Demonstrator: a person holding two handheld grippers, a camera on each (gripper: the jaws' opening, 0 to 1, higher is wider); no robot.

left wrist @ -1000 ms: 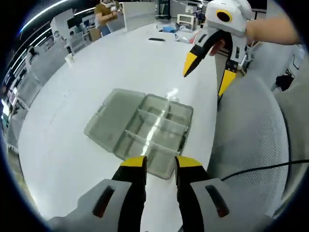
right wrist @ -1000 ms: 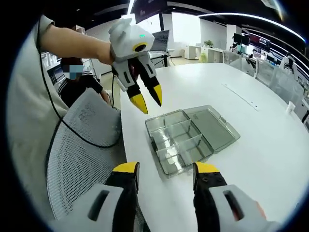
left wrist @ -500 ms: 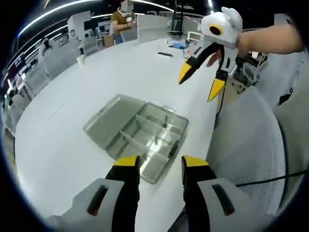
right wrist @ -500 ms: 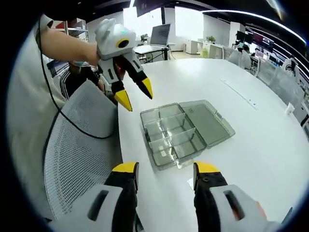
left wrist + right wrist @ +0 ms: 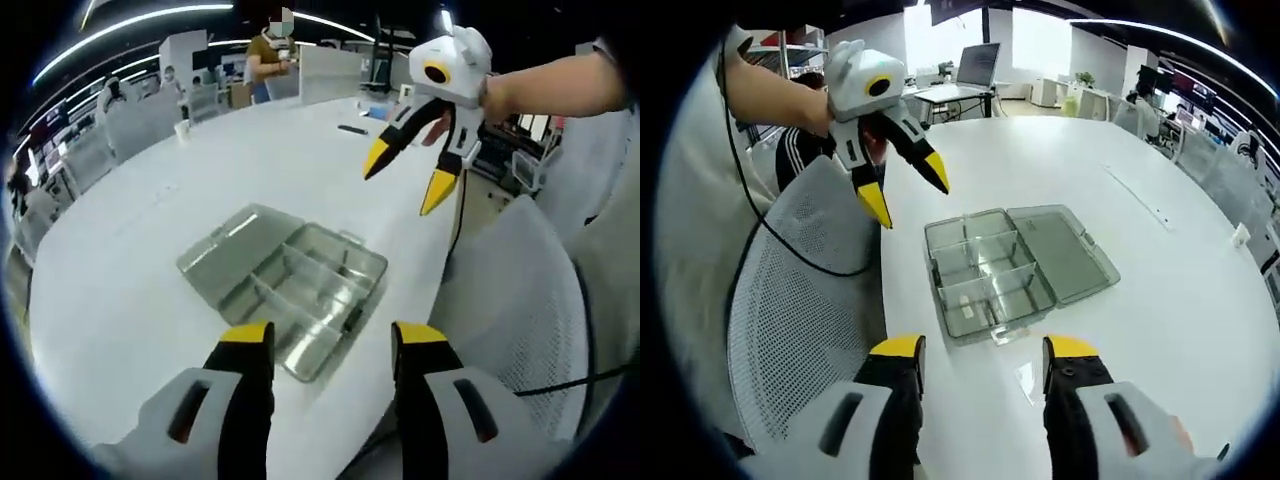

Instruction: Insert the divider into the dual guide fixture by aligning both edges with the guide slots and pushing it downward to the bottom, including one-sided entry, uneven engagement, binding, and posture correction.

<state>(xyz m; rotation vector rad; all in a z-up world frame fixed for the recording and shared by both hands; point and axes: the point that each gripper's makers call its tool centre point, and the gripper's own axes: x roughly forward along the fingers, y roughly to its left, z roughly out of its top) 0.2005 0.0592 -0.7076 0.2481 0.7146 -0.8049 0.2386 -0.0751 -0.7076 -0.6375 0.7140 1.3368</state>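
A clear plastic compartment box lies on the white table near its edge, its lid folded flat open beside it. Thin clear dividers stand inside and split it into several cells. My left gripper hovers open and empty on the near side of the box. My right gripper is also open and empty, just short of the box. Each gripper appears in the other's view, held by a hand above the table edge: the right gripper and the left gripper, both apart from the box.
A grey mesh chair stands against the table edge beside the box, with a black cable hanging over it. A person sits behind the chair. Small items and a cup lie far across the table.
My left gripper's jaws have spread wider. Both views have pulled back slightly from the box. The box has stayed where it was.
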